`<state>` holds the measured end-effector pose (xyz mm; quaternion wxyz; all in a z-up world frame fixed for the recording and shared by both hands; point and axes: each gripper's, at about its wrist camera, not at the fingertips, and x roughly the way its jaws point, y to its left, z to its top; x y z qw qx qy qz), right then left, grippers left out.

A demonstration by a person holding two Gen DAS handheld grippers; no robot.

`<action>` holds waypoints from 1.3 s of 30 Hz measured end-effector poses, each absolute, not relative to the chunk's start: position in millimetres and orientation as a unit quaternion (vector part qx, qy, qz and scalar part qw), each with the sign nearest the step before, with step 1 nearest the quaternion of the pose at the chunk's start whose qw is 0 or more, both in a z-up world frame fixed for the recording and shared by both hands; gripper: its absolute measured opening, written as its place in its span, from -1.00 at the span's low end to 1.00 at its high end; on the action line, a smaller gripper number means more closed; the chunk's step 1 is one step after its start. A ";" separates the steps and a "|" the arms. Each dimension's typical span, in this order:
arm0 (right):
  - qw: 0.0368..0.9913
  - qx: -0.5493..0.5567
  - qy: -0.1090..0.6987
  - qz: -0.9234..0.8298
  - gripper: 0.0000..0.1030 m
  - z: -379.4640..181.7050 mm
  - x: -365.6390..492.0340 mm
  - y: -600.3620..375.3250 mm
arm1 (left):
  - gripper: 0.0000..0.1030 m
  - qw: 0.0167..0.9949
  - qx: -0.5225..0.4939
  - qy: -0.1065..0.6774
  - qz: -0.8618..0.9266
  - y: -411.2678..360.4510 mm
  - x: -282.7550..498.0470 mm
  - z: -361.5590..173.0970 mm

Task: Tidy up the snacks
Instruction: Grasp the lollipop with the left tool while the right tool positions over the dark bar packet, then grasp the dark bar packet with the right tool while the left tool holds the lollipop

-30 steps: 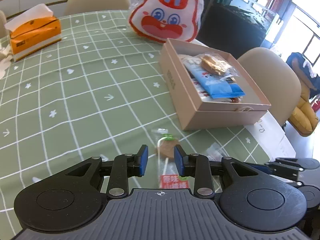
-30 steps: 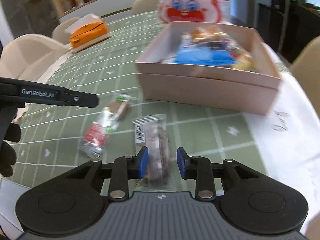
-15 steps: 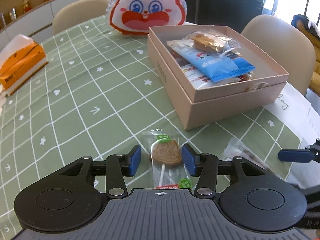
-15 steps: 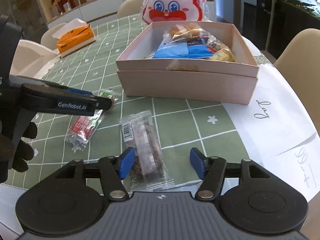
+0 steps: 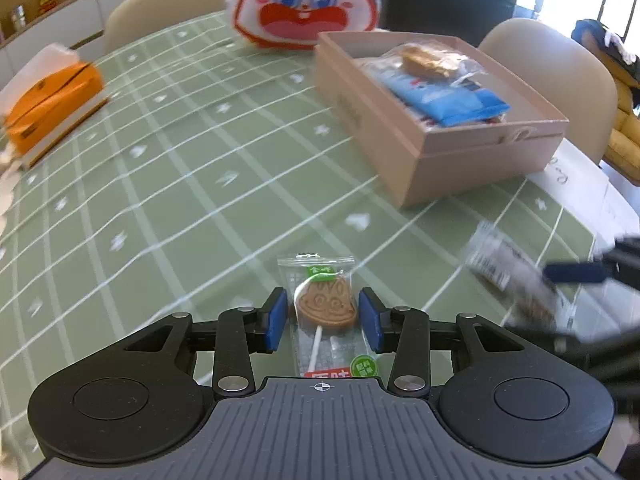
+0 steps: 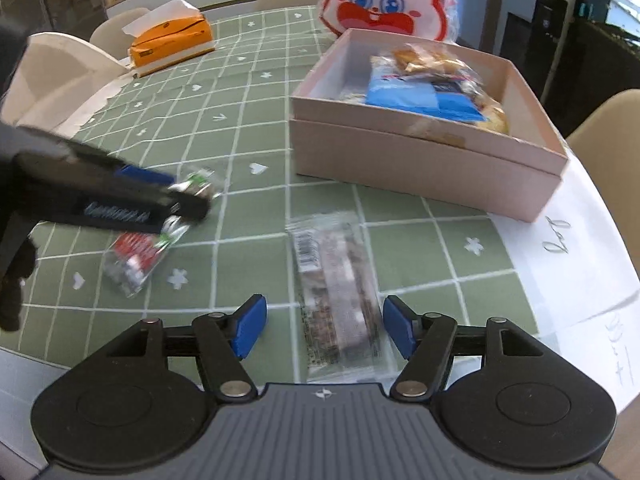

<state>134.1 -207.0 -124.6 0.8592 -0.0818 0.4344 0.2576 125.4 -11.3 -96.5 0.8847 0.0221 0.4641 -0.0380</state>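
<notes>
A brown face-shaped lollipop (image 5: pixel 326 304) in a clear wrapper lies on the green checked tablecloth. My left gripper (image 5: pixel 323 320) straddles it, and its jaws are closing with small gaps still showing beside the candy. In the right wrist view the same gripper's fingers (image 6: pixel 188 200) hang over the lollipop wrapper (image 6: pixel 132 256). My right gripper (image 6: pixel 324 328) stands open over a dark snack bar (image 6: pixel 340 288) in clear film, pads well apart from it. The pink box (image 6: pixel 400 160) behind holds several packets, a blue one on top.
A rabbit-face bag (image 5: pixel 308 4) stands behind the box (image 5: pixel 440 152). An orange tissue box (image 5: pixel 52 100) sits far left. White paper sheets (image 6: pixel 580 240) cover the table's right edge. Beige chairs (image 5: pixel 552 64) ring the table. A black-gloved hand (image 6: pixel 12 280) holds the left gripper.
Both grippers' jaws have widened. The left one dropped over the lollipop, which now lies between its pads, then narrowed. The right pads spread away from the snack bar.
</notes>
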 end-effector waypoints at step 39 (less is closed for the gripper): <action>0.864 -0.073 0.439 0.235 -0.55 -112.0 98.2 -168.8 | -0.15 0.877 -0.053 0.471 -0.075 18.4 58.7 -95.5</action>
